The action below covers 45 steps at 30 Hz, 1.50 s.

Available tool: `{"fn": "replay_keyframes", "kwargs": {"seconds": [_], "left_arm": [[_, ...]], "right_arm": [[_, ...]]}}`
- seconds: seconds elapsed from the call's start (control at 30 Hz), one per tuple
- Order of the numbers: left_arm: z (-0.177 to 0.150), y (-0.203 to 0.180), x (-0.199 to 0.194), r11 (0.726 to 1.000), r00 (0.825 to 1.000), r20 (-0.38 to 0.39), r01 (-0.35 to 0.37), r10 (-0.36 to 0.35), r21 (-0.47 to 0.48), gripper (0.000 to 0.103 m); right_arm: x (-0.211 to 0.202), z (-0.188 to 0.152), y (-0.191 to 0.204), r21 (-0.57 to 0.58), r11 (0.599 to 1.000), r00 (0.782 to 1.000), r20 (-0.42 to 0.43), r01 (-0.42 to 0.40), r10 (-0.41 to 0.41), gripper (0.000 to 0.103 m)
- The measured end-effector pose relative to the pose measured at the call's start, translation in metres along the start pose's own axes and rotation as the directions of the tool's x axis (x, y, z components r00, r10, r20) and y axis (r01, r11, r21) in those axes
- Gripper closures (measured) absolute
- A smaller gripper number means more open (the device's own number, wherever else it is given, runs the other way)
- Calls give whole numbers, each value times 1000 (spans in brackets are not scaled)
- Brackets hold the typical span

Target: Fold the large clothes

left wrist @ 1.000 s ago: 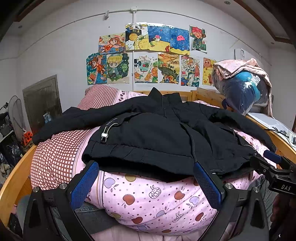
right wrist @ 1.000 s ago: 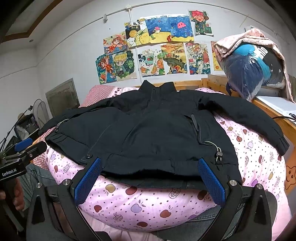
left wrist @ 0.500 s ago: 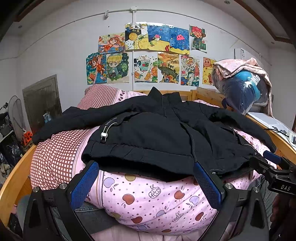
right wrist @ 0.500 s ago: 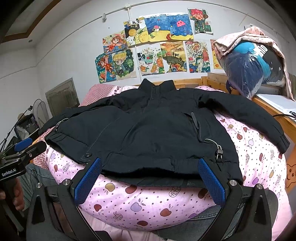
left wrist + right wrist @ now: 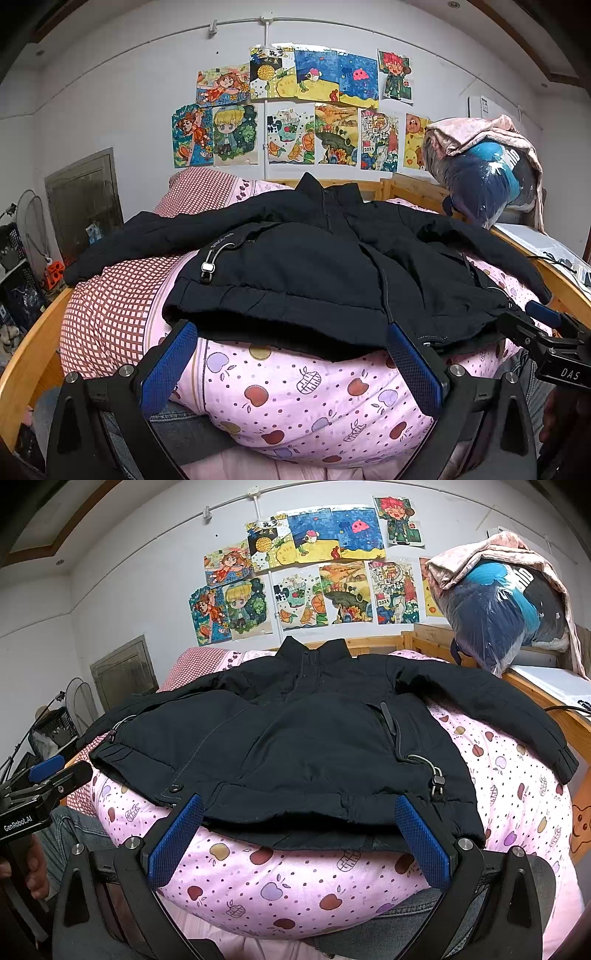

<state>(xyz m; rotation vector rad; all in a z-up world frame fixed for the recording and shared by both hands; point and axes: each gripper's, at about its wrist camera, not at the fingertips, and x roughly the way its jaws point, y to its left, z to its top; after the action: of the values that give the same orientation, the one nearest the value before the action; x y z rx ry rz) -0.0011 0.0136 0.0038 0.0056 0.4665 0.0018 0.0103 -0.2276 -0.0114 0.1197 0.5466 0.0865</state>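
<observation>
While the black jacket (image 5: pixel 314 738) lay spread on the pink quilt (image 5: pixel 295 878), left gripper (image 5: pixel 291 354) and right gripper (image 5: pixel 299 827) hovered at its hem, fingers released.

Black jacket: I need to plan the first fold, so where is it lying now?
The black jacket lies spread flat on the pink apple-print quilt, collar toward the drawing-covered wall, hem just beyond both open grippers.

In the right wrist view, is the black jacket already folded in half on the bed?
No, the black jacket lies spread flat on the pink quilt, with both sleeves stretched out to the sides.
</observation>
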Motion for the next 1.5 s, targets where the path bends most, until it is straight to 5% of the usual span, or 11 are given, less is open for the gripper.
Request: {"fn": "replay_keyframes", "kwargs": {"seconds": [1.13,1.33,1.5], "left_arm": [[-3,5,6,1000,1000,-19,-10,11,16,0],[38,-1,34,998,999,-37,39,-37,51,0],[85,-16,70,988,988,-89,135,-128,76,0]], "right_arm": [[6,-11,-7,4,1000,1000,-4,30,-30,1],[7,6,-50,93,991,994,40,97,-101,1],[15,25,-118,269,948,985,-33,173,-171,1]]}}
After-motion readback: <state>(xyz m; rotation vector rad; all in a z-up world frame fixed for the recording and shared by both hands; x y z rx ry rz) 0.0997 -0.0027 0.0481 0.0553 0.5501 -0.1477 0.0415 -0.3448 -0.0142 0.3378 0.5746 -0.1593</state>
